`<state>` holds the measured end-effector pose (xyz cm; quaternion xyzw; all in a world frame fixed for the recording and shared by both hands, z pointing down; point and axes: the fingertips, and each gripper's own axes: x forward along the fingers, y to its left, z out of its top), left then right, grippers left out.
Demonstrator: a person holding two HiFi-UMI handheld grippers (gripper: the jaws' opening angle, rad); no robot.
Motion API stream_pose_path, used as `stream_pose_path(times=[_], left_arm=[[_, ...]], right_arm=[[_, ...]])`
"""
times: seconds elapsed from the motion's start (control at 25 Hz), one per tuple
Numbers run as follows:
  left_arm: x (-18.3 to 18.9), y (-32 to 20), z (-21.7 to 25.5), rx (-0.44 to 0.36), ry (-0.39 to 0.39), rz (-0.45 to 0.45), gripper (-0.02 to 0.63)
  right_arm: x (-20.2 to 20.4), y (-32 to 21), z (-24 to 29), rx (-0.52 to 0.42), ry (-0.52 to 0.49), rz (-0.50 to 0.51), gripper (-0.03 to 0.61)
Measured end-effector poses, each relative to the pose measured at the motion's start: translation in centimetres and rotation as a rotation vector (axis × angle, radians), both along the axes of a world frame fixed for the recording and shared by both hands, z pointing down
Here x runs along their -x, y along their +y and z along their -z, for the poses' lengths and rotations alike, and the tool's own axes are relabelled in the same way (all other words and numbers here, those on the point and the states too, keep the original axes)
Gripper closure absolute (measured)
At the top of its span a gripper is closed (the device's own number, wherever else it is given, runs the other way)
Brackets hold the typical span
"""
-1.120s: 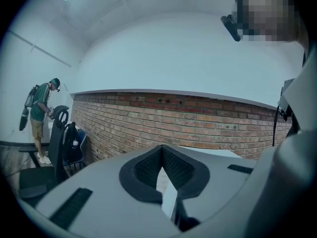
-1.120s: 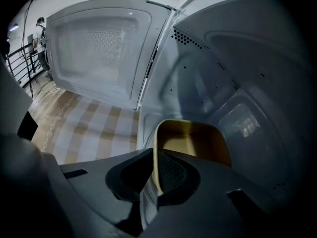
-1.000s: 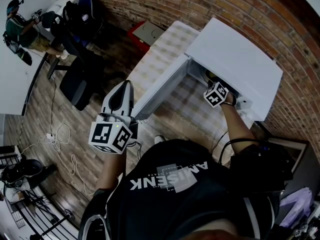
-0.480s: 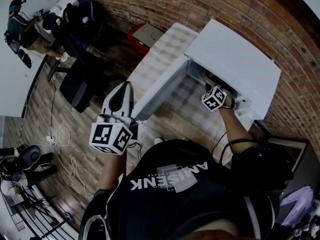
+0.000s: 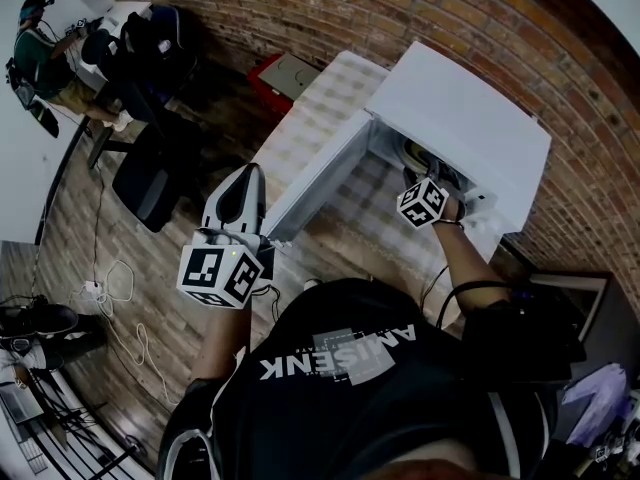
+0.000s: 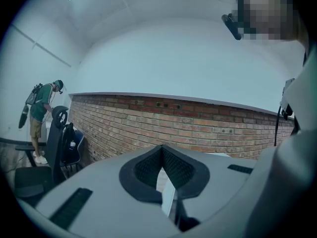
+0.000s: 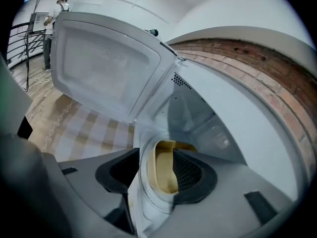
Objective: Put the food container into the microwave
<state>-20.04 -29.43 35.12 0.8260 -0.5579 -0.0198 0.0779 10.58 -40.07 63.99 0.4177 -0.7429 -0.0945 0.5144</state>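
Right claw [image 5: 428, 176] down-tilted in microwave [image 5: 462, 118], jaws just opening round container [image 7: 162, 172]

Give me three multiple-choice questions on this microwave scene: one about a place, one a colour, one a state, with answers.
1. Where is the food container? A on top of the microwave; B inside it; C beside it.
2. What colour is the microwave's casing? A black; B red; C white.
3. The microwave door is: A open; B shut; C missing.
Answers: B, it sits in the cavity; C, the top looks white; A, the door is swung wide.
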Motion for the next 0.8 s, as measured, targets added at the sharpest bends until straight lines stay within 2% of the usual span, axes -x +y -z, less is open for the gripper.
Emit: stream_pose_path(times=[0.32, 0.52, 0.8], left_arm=[[0.5, 0.6, -0.2, -0.011, 0.028, -0.049, 0.601], [1.1, 0.9, -0.3, -0.019, 0.041, -0.082, 0.601], [2.5, 1.1, 0.1, -0.032, 0.06, -0.12, 0.601]], right_arm=[[1.6, 2.1, 2.8, -0.019, -0.019, -0.006, 0.347], [1.2, 2.4, 5.7, -0.081, -0.044, -0.065, 0.347], [1.4, 3.4, 8.6, -0.112, -0.068, -0.128, 0.347]])
